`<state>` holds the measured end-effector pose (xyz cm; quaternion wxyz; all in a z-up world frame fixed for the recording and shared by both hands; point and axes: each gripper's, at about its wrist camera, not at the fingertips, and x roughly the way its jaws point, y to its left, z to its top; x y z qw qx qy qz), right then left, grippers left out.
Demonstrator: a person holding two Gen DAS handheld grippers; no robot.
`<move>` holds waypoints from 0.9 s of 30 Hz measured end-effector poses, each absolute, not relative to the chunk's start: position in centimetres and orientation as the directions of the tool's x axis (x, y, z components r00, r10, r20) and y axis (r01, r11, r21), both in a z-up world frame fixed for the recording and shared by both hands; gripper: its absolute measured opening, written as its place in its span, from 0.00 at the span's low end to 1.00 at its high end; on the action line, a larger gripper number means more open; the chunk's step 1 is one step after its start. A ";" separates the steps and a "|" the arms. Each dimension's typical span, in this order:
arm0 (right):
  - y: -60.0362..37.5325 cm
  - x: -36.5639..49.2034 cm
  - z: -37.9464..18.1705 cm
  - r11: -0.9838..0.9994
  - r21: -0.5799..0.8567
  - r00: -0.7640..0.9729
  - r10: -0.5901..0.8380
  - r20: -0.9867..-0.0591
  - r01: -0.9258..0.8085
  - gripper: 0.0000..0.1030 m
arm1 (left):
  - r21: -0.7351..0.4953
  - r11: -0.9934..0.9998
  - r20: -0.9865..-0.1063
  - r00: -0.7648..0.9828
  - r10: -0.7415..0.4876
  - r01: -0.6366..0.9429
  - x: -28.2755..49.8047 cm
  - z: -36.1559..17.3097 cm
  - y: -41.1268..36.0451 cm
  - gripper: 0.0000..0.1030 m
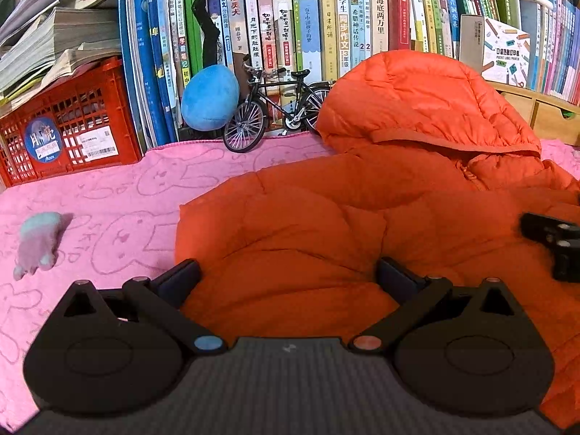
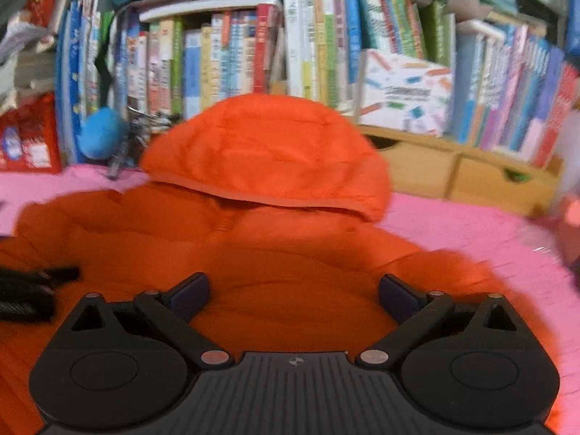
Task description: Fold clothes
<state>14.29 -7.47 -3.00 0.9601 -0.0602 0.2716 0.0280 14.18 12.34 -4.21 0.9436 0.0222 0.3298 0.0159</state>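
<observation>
An orange hooded puffer jacket [image 1: 362, 199] lies on a pink blanket [image 1: 108, 199], its hood [image 1: 424, 98] propped up against the books. My left gripper [image 1: 288, 277] is open over the jacket's left part, holding nothing. My right gripper [image 2: 293, 291] is open over the jacket [image 2: 275, 239] below the hood [image 2: 268, 152], also empty. The right gripper's black body shows at the right edge of the left wrist view [image 1: 554, 243]; the left gripper shows at the left edge of the right wrist view [image 2: 32, 290]. The right wrist view is blurred.
A wall of books [image 1: 326, 29] stands behind the blanket. A red crate [image 1: 69, 134], a blue plush ball [image 1: 210, 98] and a model bicycle [image 1: 275, 108] stand at the back left. A small grey-blue plush [image 1: 38, 239] lies on the blanket. Wooden drawers [image 2: 460, 170] stand at the back right.
</observation>
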 end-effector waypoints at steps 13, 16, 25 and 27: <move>-17.0 12.7 -3.6 0.991 0.049 0.831 -0.078 -0.550 0.126 0.99 | -0.006 1.000 -0.628 0.778 0.011 -0.019 14.2 -4.2 13.2 1.00; -19.3 12.7 -3.9 0.973 0.133 0.812 -0.080 -0.578 0.191 1.00 | -0.015 1.000 -0.628 0.778 0.006 -0.020 14.3 -4.3 13.2 1.00; -20.1 13.0 -4.1 0.962 0.150 0.788 -0.093 -0.609 0.229 1.00 | -0.104 0.994 -0.627 0.777 -0.046 -0.025 14.3 -4.5 14.5 1.00; -19.8 13.1 -4.1 0.964 0.139 0.785 -0.096 -0.612 0.227 1.00 | -0.111 0.993 -0.627 0.778 -0.050 -0.026 14.3 -4.5 14.5 1.00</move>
